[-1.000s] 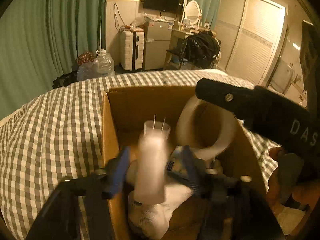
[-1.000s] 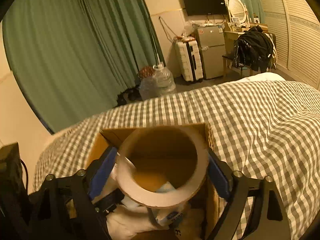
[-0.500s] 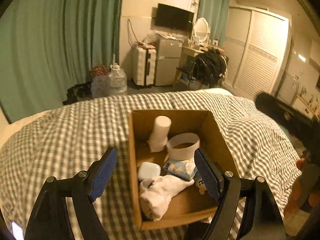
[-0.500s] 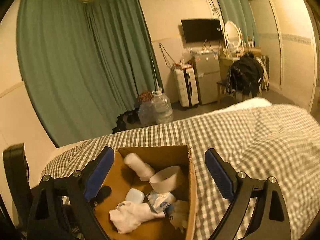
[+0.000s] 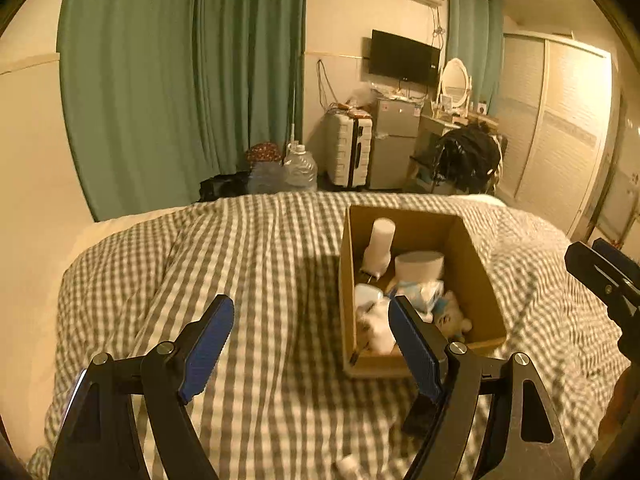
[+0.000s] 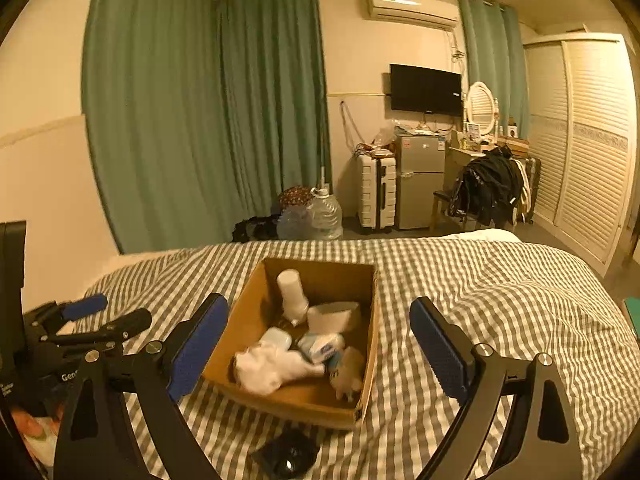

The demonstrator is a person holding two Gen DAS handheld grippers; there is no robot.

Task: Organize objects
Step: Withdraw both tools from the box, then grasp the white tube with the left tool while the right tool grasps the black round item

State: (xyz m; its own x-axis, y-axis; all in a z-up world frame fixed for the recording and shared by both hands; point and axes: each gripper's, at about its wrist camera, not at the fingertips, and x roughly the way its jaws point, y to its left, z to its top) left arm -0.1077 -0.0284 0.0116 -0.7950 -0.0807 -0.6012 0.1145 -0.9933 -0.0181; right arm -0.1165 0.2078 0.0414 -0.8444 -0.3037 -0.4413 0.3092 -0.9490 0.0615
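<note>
An open cardboard box [image 5: 476, 264] [image 6: 240, 332] sits on the checked bed cover. Inside it a white bottle [image 5: 380, 240] [image 6: 292, 292] leans at the far end beside a tape roll [image 5: 420, 264] [image 6: 334, 316]. Nearer lie a white sock [image 6: 272, 368], a tissue pack [image 6: 320, 346], a small plush toy [image 6: 348, 372] and a white case [image 6: 276, 338]. My left gripper [image 5: 309, 306] [image 6: 120, 311] hovers open and empty, back from the box on its left. My right gripper [image 6: 318, 302] [image 5: 600, 276] is open and empty too, above the near end.
A small black object [image 6: 286, 456] [image 5: 416, 416] lies on the cover just in front of the box. Checked bedding [image 5: 260, 280] spreads to all sides. Beyond the bed stand water jugs [image 6: 326, 214], a suitcase [image 6: 376, 192], a small fridge and a chair with dark clothes.
The left gripper let go of the white bottle and the right let go of the tape roll; both now lie in the box. Both grippers pulled back and up from the box.
</note>
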